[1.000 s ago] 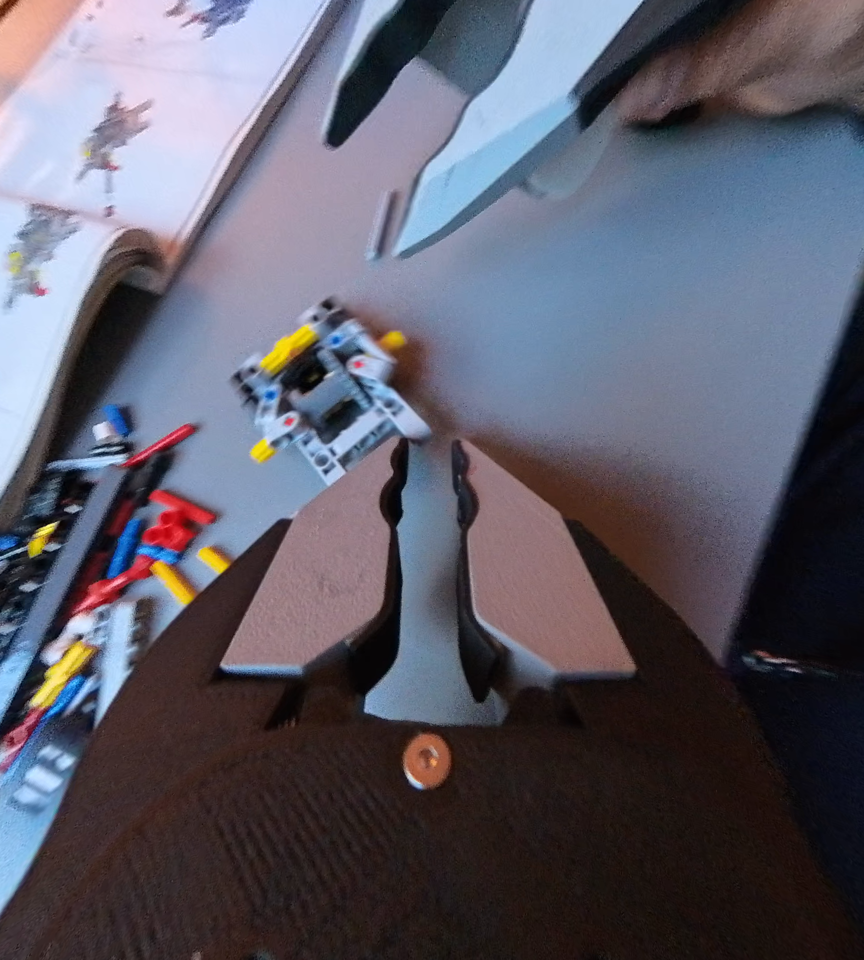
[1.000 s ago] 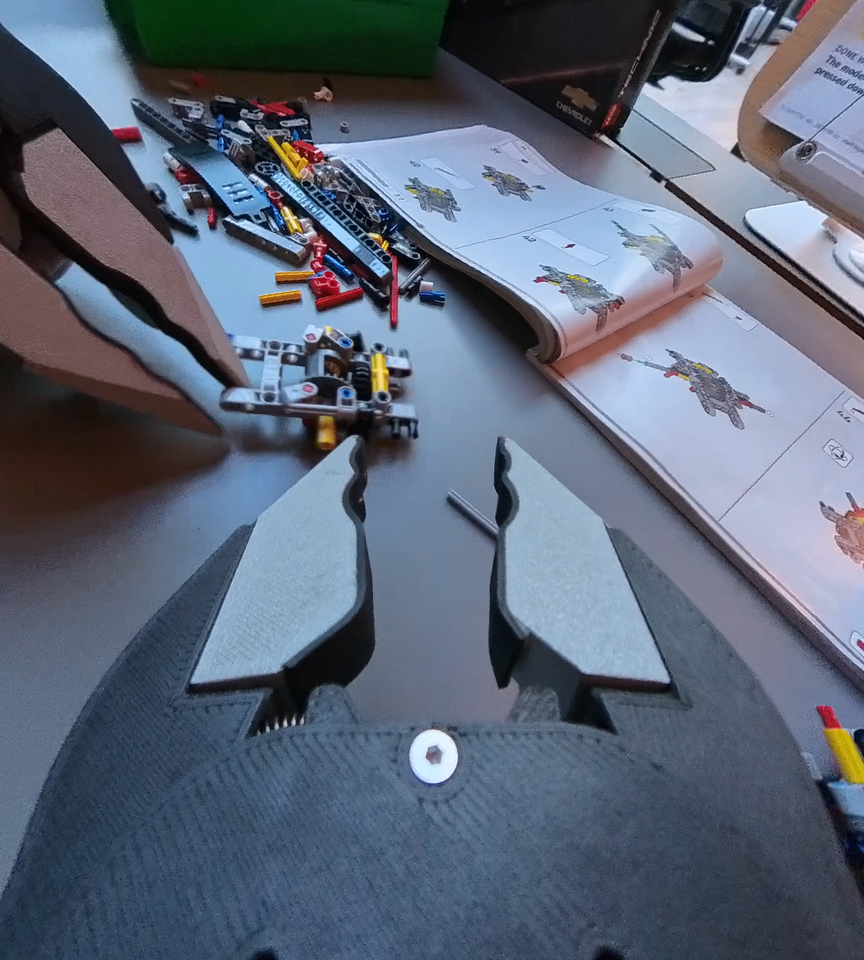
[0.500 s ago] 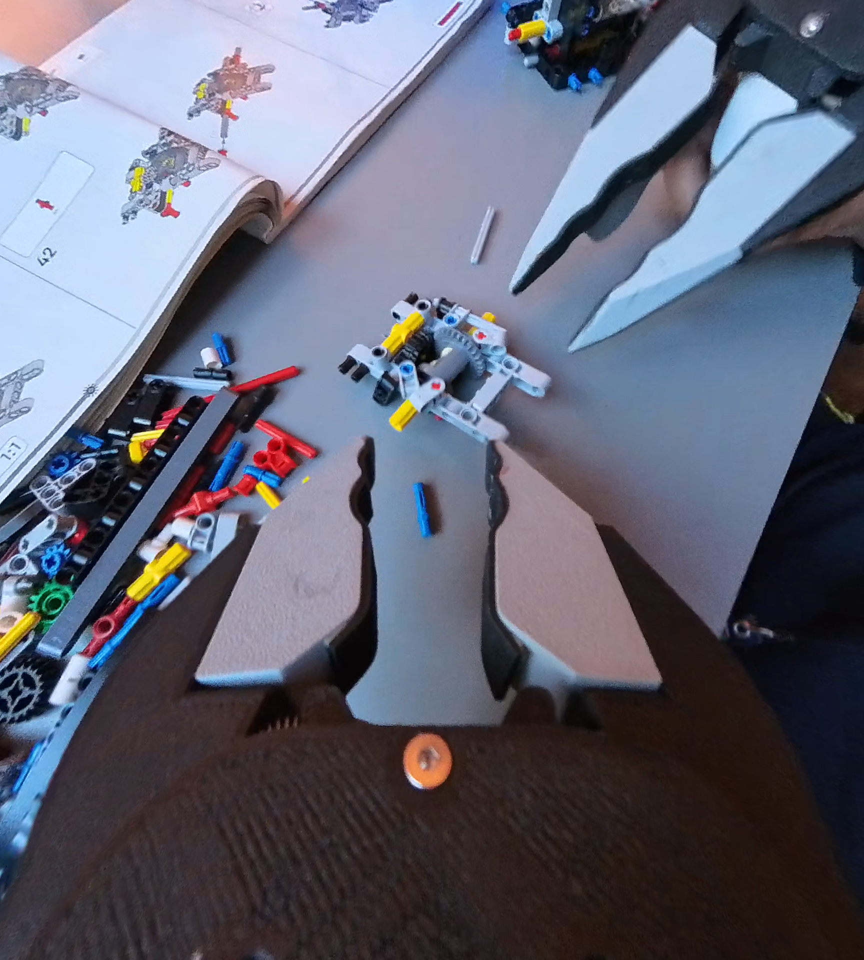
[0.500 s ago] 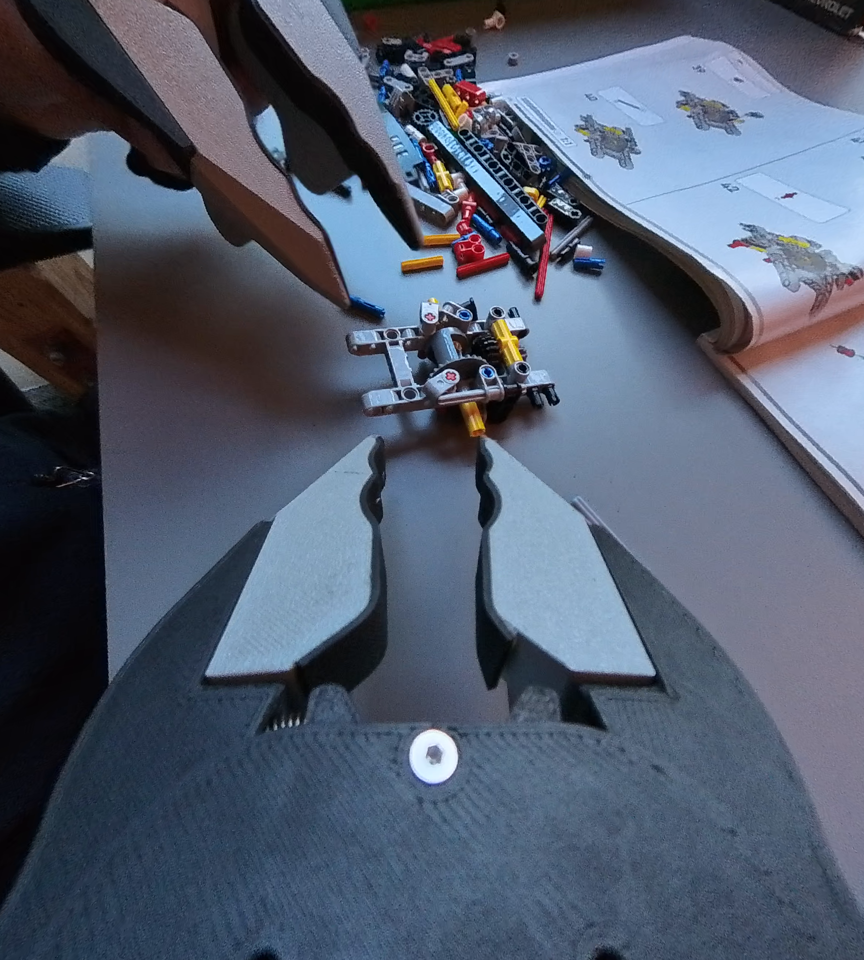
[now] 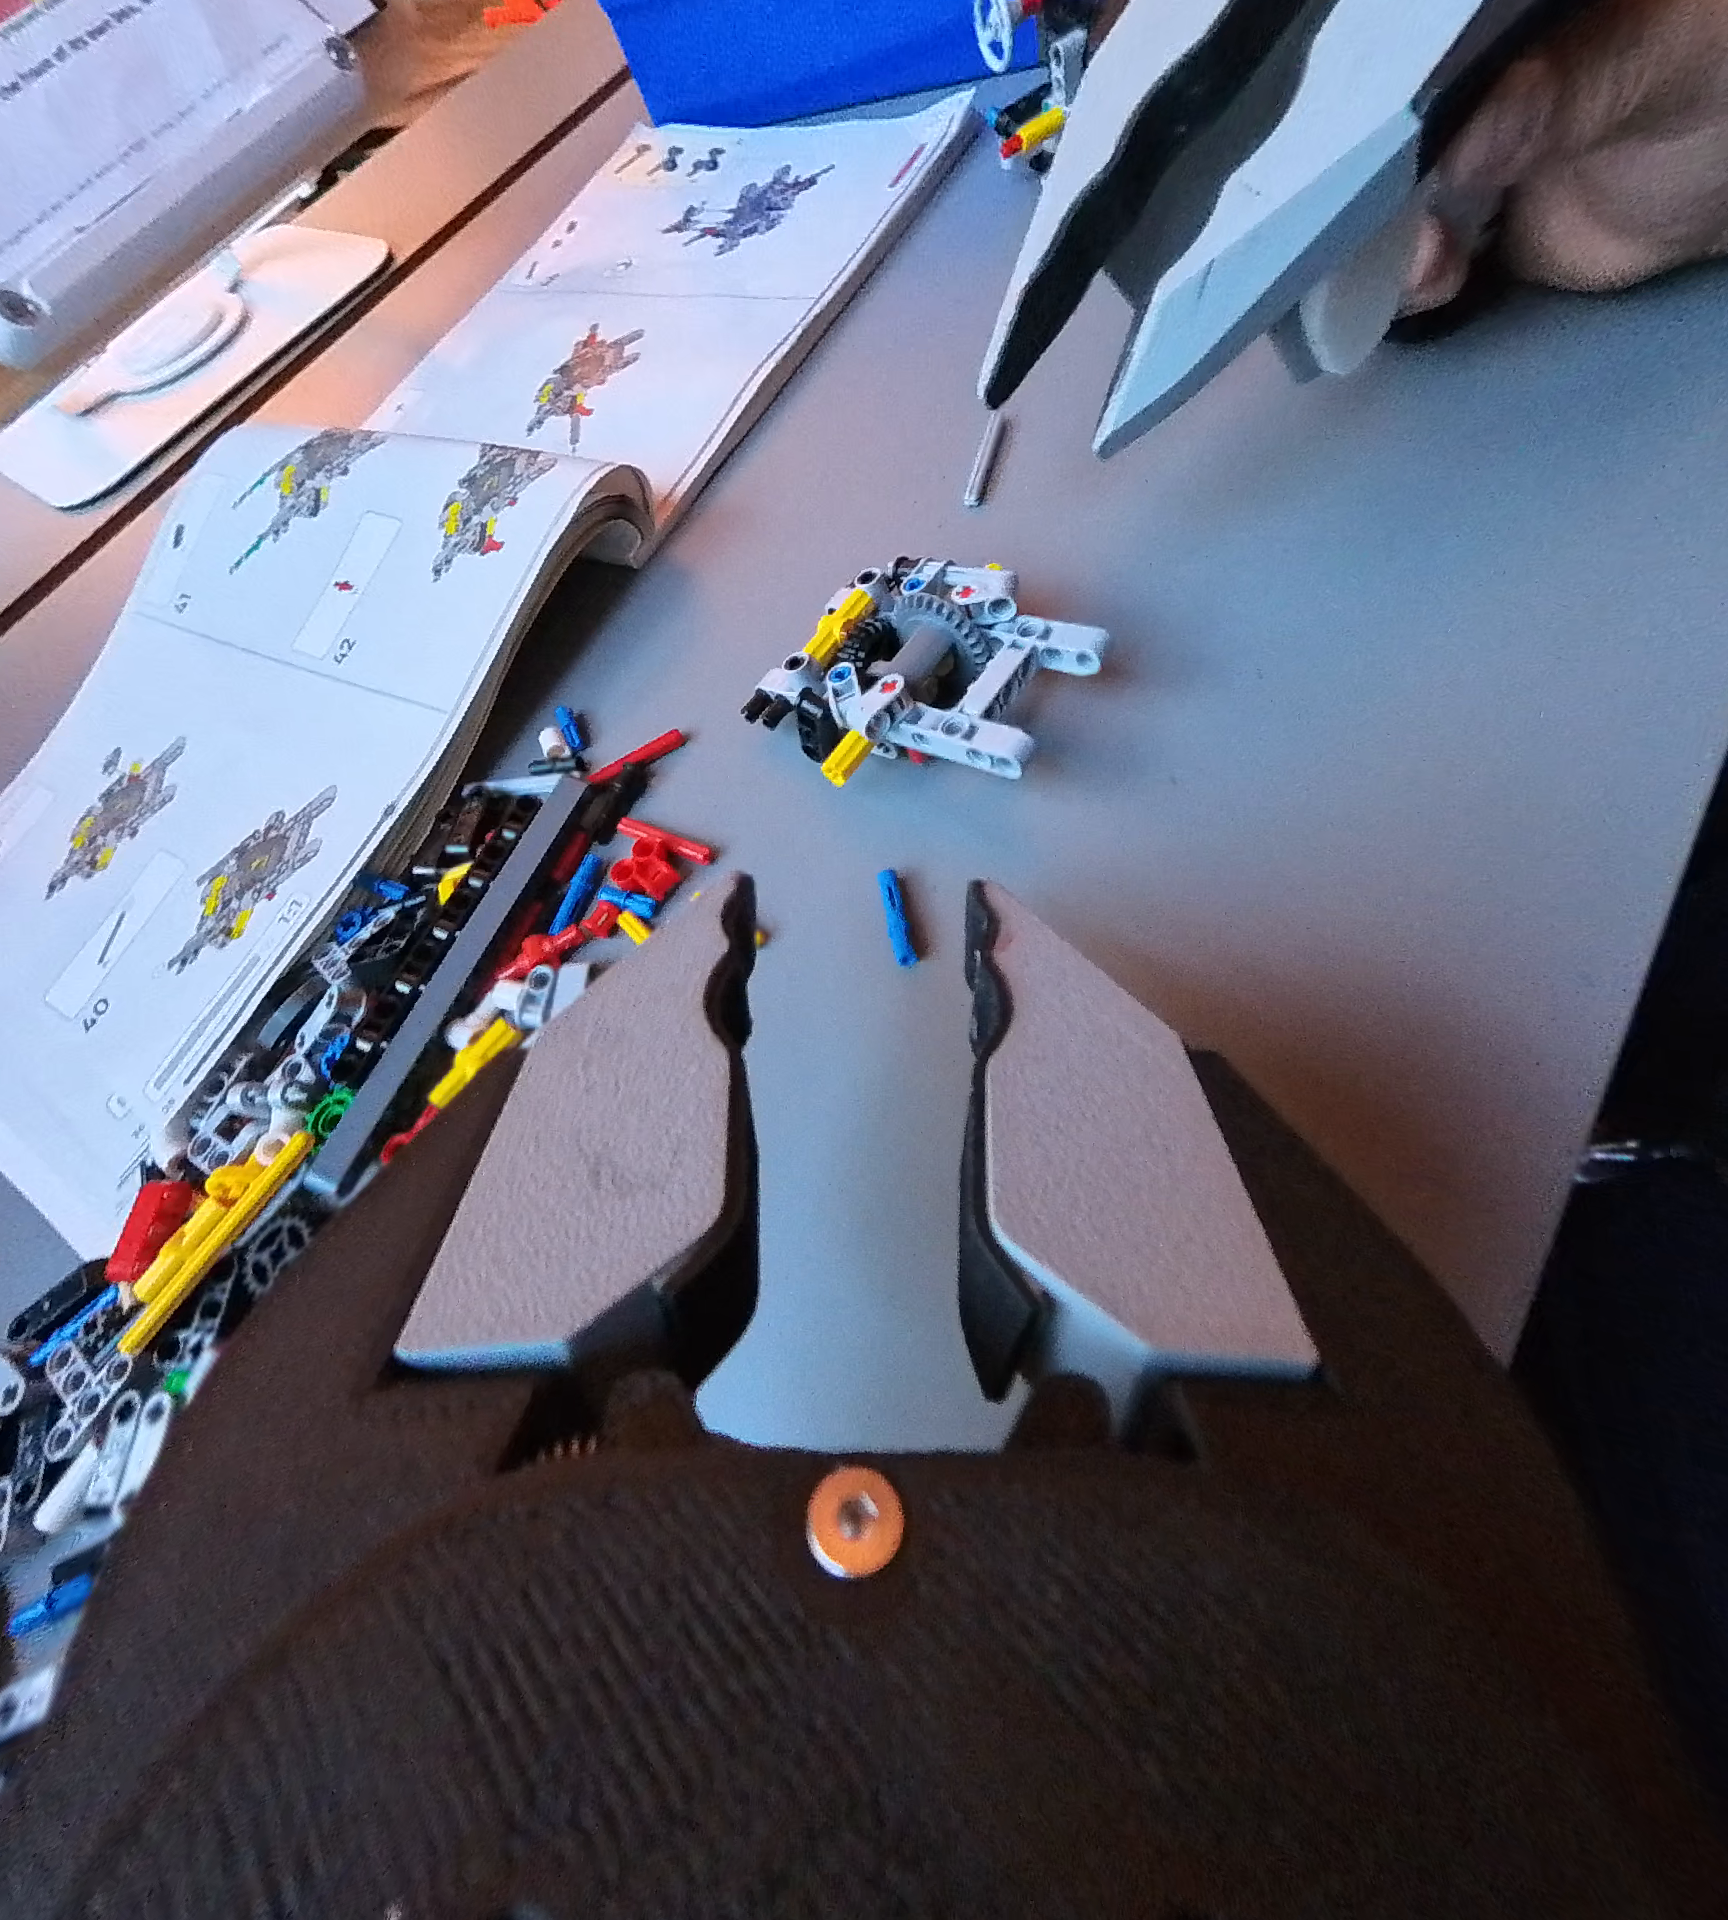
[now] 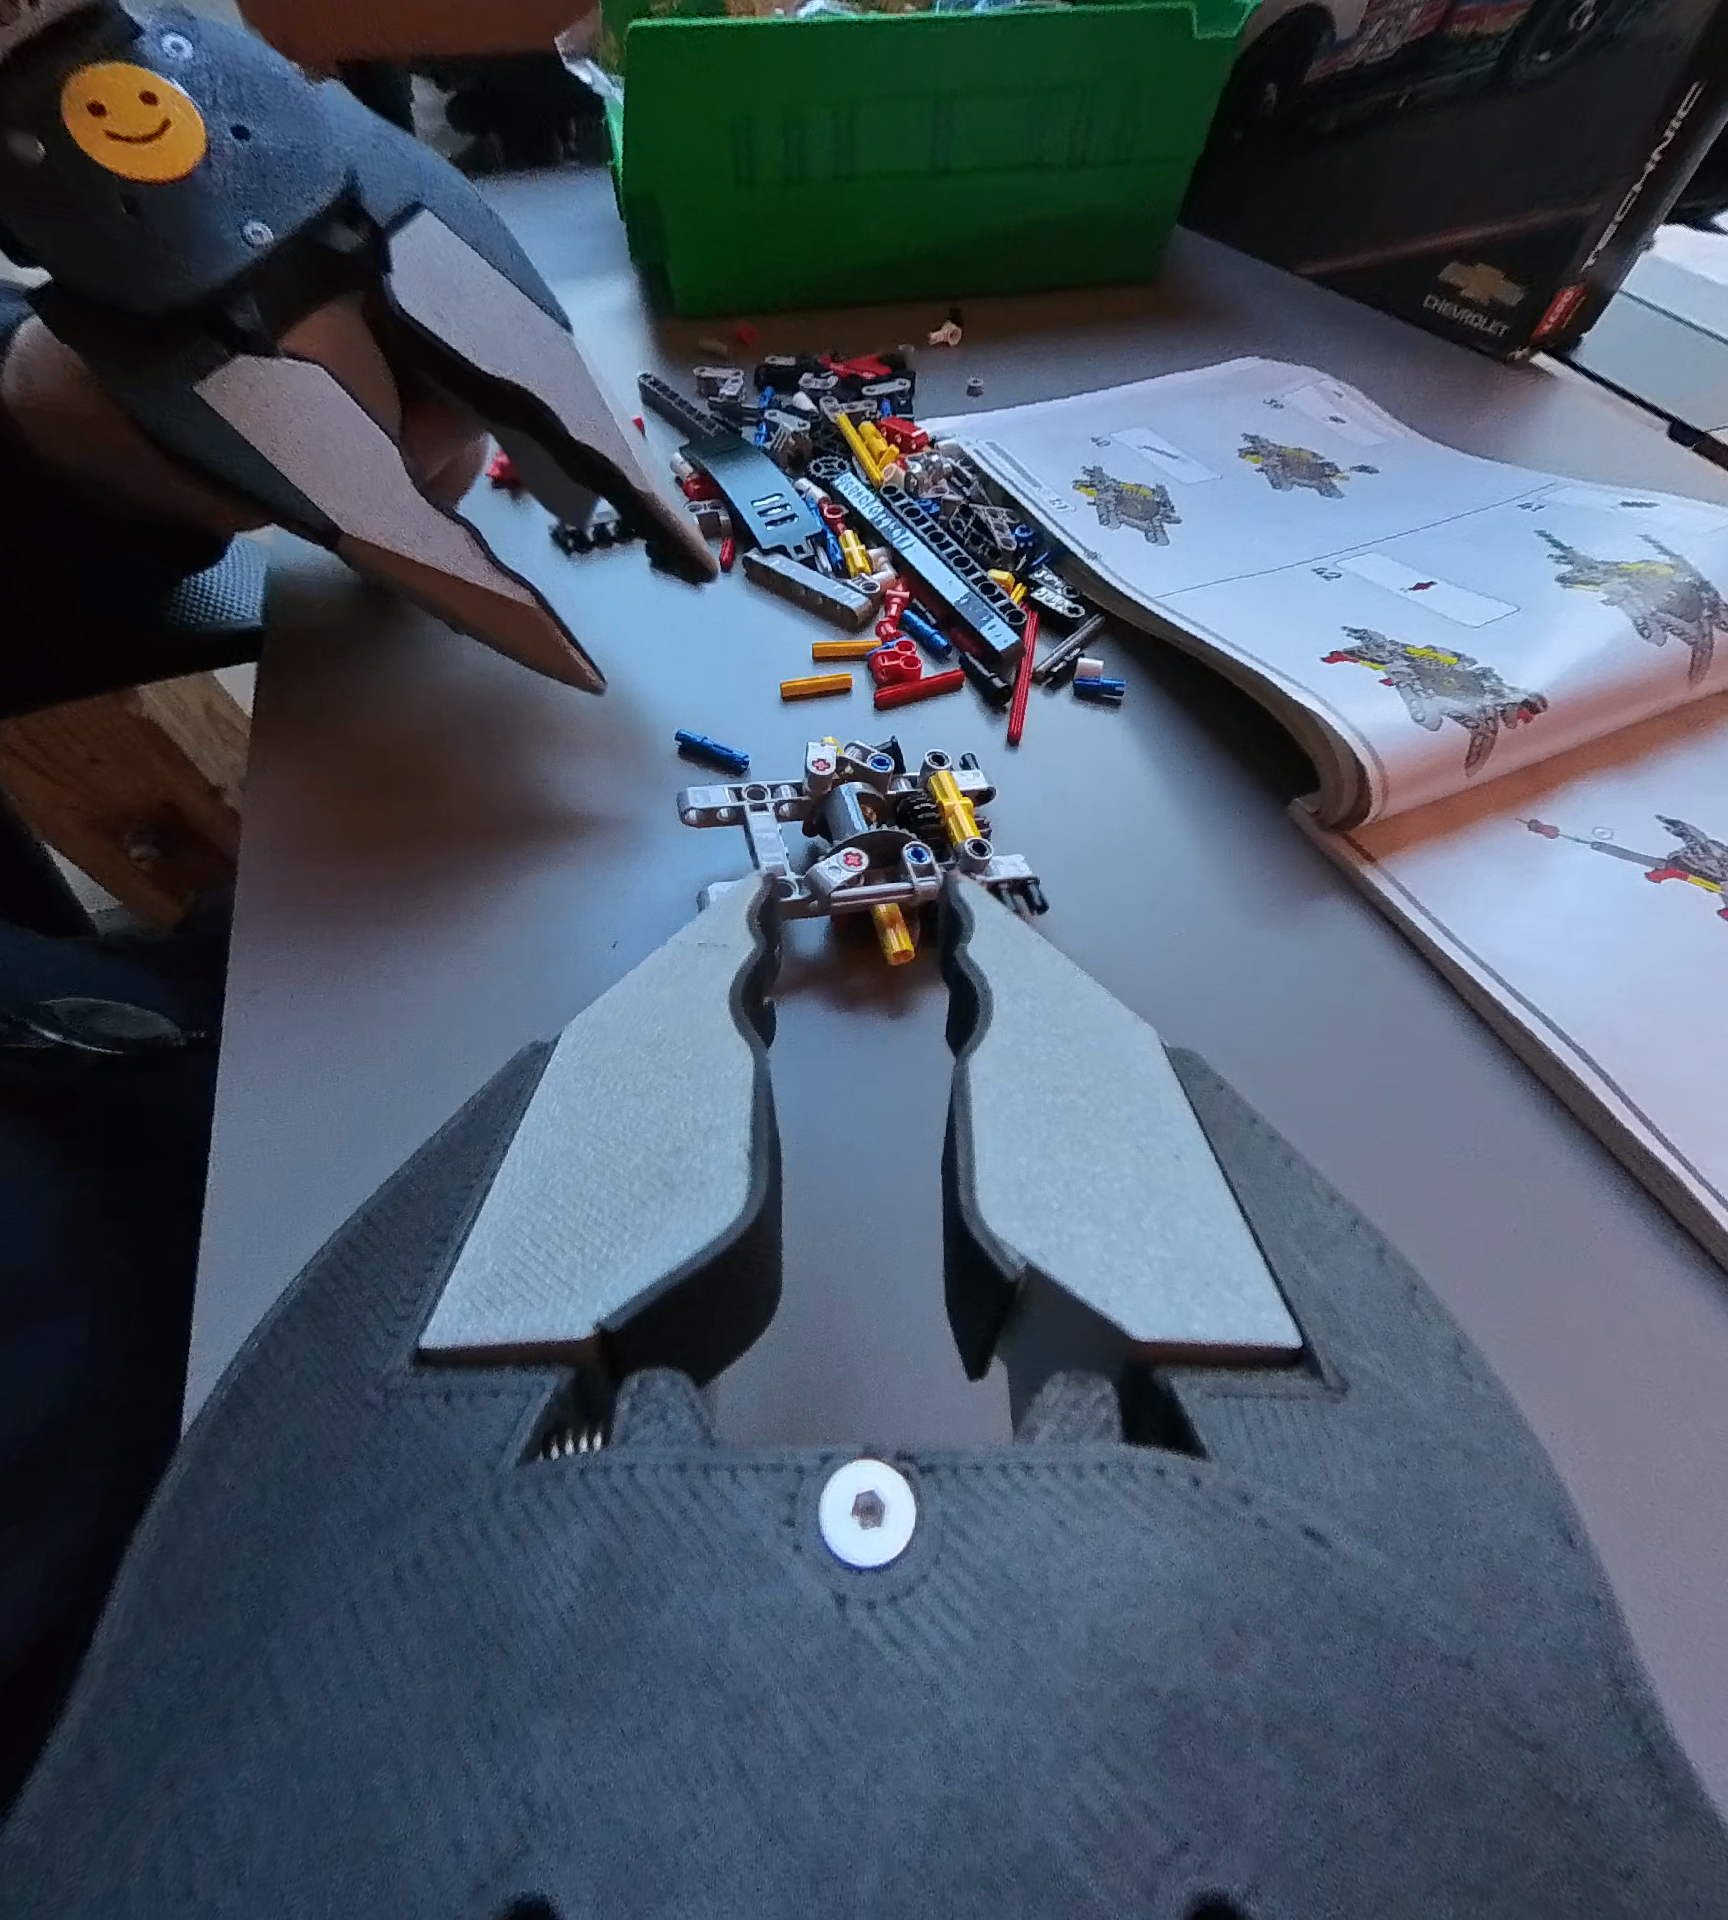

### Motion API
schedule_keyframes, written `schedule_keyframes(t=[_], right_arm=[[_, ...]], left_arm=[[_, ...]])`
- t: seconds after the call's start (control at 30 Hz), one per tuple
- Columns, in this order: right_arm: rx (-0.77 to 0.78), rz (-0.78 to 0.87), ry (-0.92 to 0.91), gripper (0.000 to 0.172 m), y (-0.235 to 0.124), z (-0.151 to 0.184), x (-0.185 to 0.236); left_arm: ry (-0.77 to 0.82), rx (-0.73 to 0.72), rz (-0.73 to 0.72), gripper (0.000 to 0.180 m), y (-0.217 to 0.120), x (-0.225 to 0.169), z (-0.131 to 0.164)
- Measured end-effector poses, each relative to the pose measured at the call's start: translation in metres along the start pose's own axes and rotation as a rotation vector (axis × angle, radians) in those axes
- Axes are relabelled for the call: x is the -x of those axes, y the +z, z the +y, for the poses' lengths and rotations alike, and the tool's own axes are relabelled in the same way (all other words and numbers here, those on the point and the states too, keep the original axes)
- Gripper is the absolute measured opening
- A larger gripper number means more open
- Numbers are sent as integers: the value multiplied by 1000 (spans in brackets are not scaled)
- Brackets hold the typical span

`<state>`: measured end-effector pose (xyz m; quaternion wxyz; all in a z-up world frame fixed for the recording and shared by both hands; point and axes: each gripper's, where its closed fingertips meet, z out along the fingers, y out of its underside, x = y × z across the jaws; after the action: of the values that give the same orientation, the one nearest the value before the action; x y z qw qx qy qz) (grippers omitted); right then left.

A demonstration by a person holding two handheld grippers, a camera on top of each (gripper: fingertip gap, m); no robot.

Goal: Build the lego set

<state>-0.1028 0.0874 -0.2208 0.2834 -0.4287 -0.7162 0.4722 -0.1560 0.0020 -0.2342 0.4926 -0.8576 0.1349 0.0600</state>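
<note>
**One small gear assembly at the right gripper's fingertips**

One grey brick-built gear assembly (image 6: 860,831) with yellow axles is seen lying on the grey table (image 6: 424,883). The right gripper (image 6: 855,904) is set low at the assembly's near edge, its two grey fingers (image 6: 652,1122) spread apart; the near beam of the assembly appears between the tips, but whether the pads press on it cannot be told, and in the left wrist view the same tips (image 5: 1047,416) seem to stand clear beyond it. One thin grey axle (image 5: 985,457) lies beyond the assembly, beside those tips.

One blue pin (image 5: 896,916) lies alone just on the other side of the assembly. The left gripper (image 5: 855,914) is held above that pin with its two brown fingers (image 5: 621,1122) spread and nothing between the pads.

To the side of the assembly, one heap of loose coloured parts (image 6: 891,520) is spread out, with one open instruction booklet (image 6: 1411,582) next to it. Behind the heap, one green bin (image 6: 901,156) and one dark box (image 6: 1462,177) are placed.
</note>
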Motion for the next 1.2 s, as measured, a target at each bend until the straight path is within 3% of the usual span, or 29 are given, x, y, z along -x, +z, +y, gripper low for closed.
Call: schedule_keyframes(t=[0.17,0.37,0.63,0.8,1.07,1.2], right_arm=[[-2,-22,20,24,1,-1,0],[33,-51,-1,24,5,3,5],[122,-54,-16,23,19,12,3],[162,-40,-3,23,24,16,-4],[174,-75,14,20,25,18,-2],[179,-69,-23,20,23,20,-2]], left_arm=[[-34,14,125,42,19,-2,-14],[-18,114,295,63,51,-3,-24],[-1,192,438,52,69,-12,-26],[51,183,407,52,70,-13,-25],[186,128,245,52,68,-15,-20],[163,123,263,55,67,-17,-19]])
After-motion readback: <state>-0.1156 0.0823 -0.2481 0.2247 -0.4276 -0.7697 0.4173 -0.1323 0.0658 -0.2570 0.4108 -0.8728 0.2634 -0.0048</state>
